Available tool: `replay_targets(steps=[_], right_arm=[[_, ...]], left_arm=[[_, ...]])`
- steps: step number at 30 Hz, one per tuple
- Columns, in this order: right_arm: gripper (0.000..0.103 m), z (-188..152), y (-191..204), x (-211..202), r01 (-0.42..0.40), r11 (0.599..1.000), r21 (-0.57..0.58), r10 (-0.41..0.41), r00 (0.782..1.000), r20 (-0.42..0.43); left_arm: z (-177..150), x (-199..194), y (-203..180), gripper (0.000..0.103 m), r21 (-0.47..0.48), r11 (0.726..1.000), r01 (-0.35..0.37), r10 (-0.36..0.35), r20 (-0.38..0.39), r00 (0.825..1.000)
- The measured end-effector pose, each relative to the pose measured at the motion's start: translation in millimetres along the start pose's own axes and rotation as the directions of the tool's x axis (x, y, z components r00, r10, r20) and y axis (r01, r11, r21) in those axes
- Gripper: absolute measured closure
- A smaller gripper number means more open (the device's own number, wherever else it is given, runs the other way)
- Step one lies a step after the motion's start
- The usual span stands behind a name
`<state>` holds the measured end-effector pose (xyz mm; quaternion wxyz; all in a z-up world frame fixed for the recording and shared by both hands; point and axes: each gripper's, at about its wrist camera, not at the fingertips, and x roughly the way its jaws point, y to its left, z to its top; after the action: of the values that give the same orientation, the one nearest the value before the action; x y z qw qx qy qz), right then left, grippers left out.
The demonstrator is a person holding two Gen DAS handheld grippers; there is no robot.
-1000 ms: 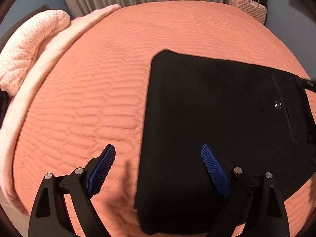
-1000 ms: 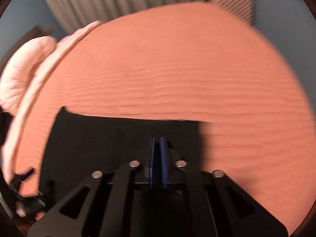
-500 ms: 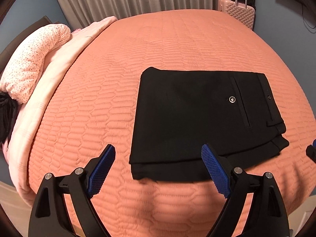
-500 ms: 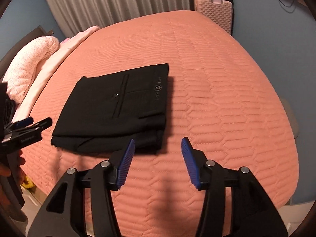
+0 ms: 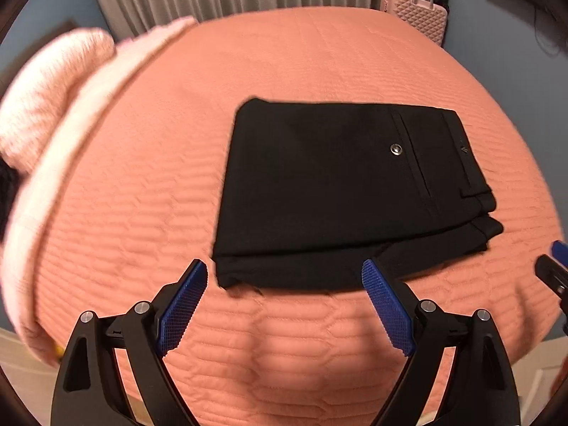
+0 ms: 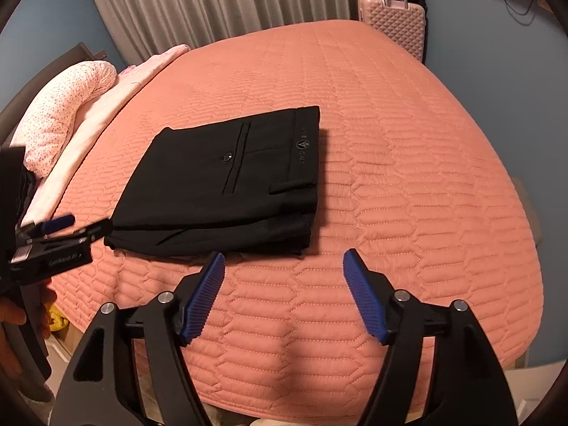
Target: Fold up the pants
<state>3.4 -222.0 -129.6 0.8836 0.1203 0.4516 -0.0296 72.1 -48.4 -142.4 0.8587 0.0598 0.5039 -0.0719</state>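
Observation:
Black pants point(image 5: 340, 191) lie folded into a flat rectangle on the orange quilted bed point(image 5: 149, 191), back pocket and button facing up; the right wrist view shows the pants point(image 6: 227, 184) with the waistband to the right. My left gripper point(image 5: 284, 273) hangs open just in front of the fold's near edge, nothing between its blue pads. My right gripper point(image 6: 284, 266) is opening over bare quilt, near the pants' front right corner, and holds nothing. The left gripper point(image 6: 60, 229) also shows at the left edge of the right wrist view.
A pink speckled pillow point(image 6: 67, 106) and a pale pink folded blanket point(image 6: 117, 99) lie along the bed's left side. A pink suitcase point(image 6: 394, 25) stands by grey curtains point(image 6: 220, 0) behind the bed. The bed's near edge point(image 6: 319, 401) drops off below the grippers.
Both grippers have drawn back from the pants toward the bed's near edge. The right gripper, shut a second ago over the pants, has opened. The left stayed open. The pants lie still.

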Motion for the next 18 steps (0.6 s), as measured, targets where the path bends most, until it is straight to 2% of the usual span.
replay_targets(steps=[2, 5, 7, 9, 10, 11, 14, 16, 18], right_arm=[[0.035, 4, -6, 9, 0.001, 1.000, 0.010, 0.000, 1.000, -0.013], [0.035, 10, -11, 19, 0.004, 1.000, 0.007, -0.004, 1.000, -0.027], [0.035, 14, -12, 23, 0.017, 1.000, -0.002, -0.017, 0.999, -0.029], [0.035, 16, -10, 27, 0.044, 0.999, -0.021, -0.045, 0.999, -0.025], [0.035, 17, -7, 28, 0.052, 0.998, -0.030, -0.053, 0.998, -0.023], [0.035, 17, -3, 29, 0.056, 0.998, -0.043, -0.057, 0.998, -0.020], [0.035, 16, 13, 27, 0.059, 0.996, -0.064, -0.060, 0.998, -0.009], [0.035, 13, 25, 23, 0.050, 0.996, -0.079, -0.050, 0.999, -0.003], [0.035, 9, 39, 19, 0.054, 0.993, -0.102, -0.053, 0.999, 0.010]], left_arm=[[-5, 10, 18, 0.016, -0.083, 0.990, 0.118, -0.120, -0.018, 0.993], [-8, 21, 43, 0.016, -0.158, 0.975, 0.156, -0.160, -0.013, 0.987], [-6, 23, 54, 0.016, -0.170, 0.976, 0.135, -0.139, -0.013, 0.990], [-4, 21, 55, 0.016, -0.138, 0.987, 0.083, -0.085, -0.008, 0.996], [-3, 19, 51, 0.016, -0.103, 0.994, 0.034, -0.035, -0.006, 0.999], [-1, 17, 41, 0.016, -0.043, 0.998, -0.046, 0.046, 0.004, 0.999], [-1, 11, 19, 0.016, 0.088, 0.982, -0.169, 0.165, 0.049, 0.985], [-2, 7, 7, 0.016, 0.123, 0.978, -0.166, 0.159, 0.062, 0.985], [-1, 4, 3, 0.016, 0.111, 0.985, -0.135, 0.130, 0.051, 0.990]])
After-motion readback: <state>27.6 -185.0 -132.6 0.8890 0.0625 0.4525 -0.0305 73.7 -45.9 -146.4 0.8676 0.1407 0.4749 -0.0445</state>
